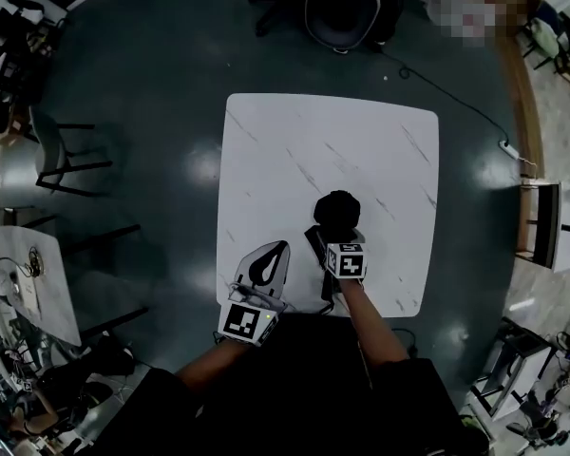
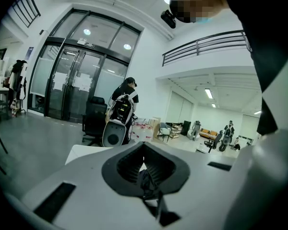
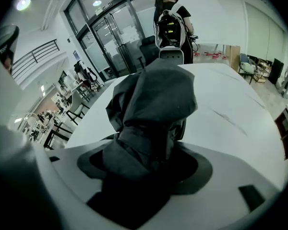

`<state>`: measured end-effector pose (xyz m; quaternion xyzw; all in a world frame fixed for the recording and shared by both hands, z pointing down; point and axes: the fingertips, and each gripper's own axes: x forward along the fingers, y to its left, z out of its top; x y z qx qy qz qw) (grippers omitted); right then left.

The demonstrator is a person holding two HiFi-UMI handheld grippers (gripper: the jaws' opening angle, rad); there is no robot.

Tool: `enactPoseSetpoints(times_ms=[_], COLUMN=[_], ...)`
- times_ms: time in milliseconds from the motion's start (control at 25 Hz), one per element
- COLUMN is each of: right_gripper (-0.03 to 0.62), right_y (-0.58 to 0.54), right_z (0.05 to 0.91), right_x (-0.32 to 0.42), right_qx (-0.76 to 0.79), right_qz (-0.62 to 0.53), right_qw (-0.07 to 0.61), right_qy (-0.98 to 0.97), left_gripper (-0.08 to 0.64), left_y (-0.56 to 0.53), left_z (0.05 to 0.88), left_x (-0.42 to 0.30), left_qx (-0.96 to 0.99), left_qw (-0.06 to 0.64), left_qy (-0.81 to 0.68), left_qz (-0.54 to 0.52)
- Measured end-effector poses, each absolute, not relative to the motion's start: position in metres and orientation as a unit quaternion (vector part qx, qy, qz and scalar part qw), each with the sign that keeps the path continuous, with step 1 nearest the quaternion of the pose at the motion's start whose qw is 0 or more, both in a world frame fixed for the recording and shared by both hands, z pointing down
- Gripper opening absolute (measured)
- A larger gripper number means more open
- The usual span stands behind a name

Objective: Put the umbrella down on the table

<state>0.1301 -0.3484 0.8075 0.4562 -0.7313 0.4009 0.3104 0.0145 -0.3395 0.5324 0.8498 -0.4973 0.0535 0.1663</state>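
A folded black umbrella (image 1: pixel 337 209) stands up from my right gripper (image 1: pixel 340 231), which is shut on it over the near right part of the white marble table (image 1: pixel 361 141). In the right gripper view the umbrella's crumpled fabric (image 3: pixel 153 95) fills the space between the jaws and hides their tips; the table (image 3: pixel 230 99) spreads beyond. A black strap (image 1: pixel 315 255) hangs from the umbrella toward the table's near edge. My left gripper (image 1: pixel 281 247) is shut just left of it. In the left gripper view a thin dark strap-like piece (image 2: pixel 149 183) lies at the jaws' seam; whether it is pinched is unclear.
A black office chair (image 1: pixel 342 12) stands beyond the table's far edge. Dark chairs (image 1: pixel 62 150) and a second white table (image 1: pixel 33 274) are on the left. A cable (image 1: pixel 446 88) runs across the floor at right, near a cabinet (image 1: pixel 551 221). A person (image 2: pixel 127 92) stands by the glass doors.
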Motion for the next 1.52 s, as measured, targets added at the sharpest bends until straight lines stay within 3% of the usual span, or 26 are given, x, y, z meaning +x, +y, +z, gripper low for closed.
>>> enactPoseSetpoints(times_ms=[760, 1080, 1520], right_gripper=[0.351, 0.35, 0.35], right_y=[-0.355, -0.346, -0.29], right_z=[0.799, 0.75, 0.658], right_x=[0.134, 0.139, 0.086], right_qx=[0.47, 0.51, 0.518], right_qz=[0.422, 0.386, 0.347], right_qw=[0.309, 0.27, 0.217], right_qy=[-0.711, -0.72, -0.751], left_gripper=[0.006, 0.008, 0.008], left_y=[-0.35, -0.325, -0.265], left_z=[0.548, 0.522, 0.504], left_x=[0.014, 0.004, -0.036], left_qx=[0.844, 0.859, 0.876], left_qw=[0.176, 0.165, 0.14], left_qy=[-0.502, -0.484, -0.461], left_qz=[0.066, 0.032, 0.016])
